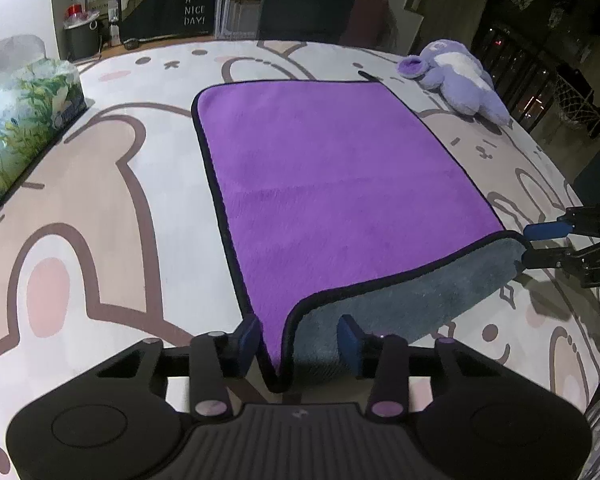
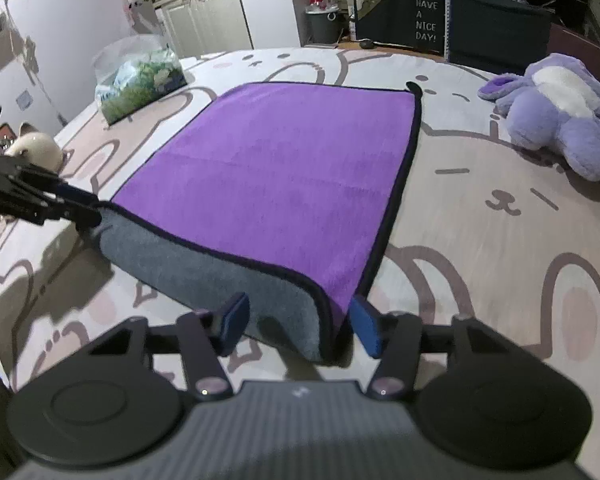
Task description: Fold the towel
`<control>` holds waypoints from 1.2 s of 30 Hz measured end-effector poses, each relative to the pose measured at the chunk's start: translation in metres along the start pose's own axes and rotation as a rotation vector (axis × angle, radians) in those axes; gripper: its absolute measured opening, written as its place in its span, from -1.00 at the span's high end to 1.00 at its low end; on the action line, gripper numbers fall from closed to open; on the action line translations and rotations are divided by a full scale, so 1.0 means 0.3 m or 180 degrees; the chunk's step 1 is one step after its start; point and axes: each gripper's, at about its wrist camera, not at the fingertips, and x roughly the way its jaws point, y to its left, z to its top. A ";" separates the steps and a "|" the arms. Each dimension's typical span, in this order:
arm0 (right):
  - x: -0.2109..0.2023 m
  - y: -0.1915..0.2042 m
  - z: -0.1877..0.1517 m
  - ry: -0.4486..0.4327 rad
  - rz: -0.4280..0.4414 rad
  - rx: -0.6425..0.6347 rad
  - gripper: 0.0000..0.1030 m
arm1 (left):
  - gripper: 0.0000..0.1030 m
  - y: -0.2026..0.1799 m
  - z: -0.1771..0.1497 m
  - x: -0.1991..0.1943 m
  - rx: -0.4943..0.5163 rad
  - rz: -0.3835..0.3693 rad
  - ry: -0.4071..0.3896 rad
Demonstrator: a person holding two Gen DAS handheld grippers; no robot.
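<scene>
The purple plush towel with black piping and a grey underside [image 1: 340, 184] lies flat on the cartoon-printed cream bedspread [image 1: 100, 208], extending away from both hand-held tools. Its near edge is lifted and curled so that the grey reverse faces the cameras, and this raised edge runs crosswise between the two grippers, one at each near corner.

The left gripper [image 1: 300, 344] straddles the near-left corner. Its blue pads stand apart on either side of the cloth, and a visible gap shows that they are not pressing it. The right gripper [image 2: 300, 324] straddles the near-right corner in the same way, pads apart with the fabric between them. In the left wrist view, however, its fingertips at the frame's right edge appear close together at the towel corner, so whether the right grip is firm cannot be settled.

Both tools point forward, low over the bedspread. The fold presumably requires both corners to travel to the far edge.

A lavender plush rabbit [image 2: 560, 120] lies well to the right, and a green-printed tissue pack [image 1: 24, 120] lies to the left.
</scene>
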 end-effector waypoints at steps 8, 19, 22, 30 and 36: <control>0.036 -0.006 0.003 0.0084 0.0000 -0.0081 -0.02 | 0.23 -0.005 -0.001 0.016 0.0028 -0.0009 0.0095; 0.053 -0.001 0.014 0.0193 0.0117 -0.0122 0.42 | 0.55 -0.021 -0.010 0.020 0.0127 -0.0040 0.0198; 0.056 0.003 0.008 0.0229 0.0153 -0.0144 0.47 | 0.63 -0.021 -0.012 0.023 0.0131 -0.0024 0.0214; 0.049 0.020 0.012 0.0204 0.0124 -0.0255 0.80 | 0.89 -0.016 -0.008 0.014 0.0124 0.0035 0.0146; 0.035 0.016 0.019 0.0136 0.0098 -0.0234 0.87 | 0.90 -0.018 -0.002 -0.003 0.0115 0.0062 0.0059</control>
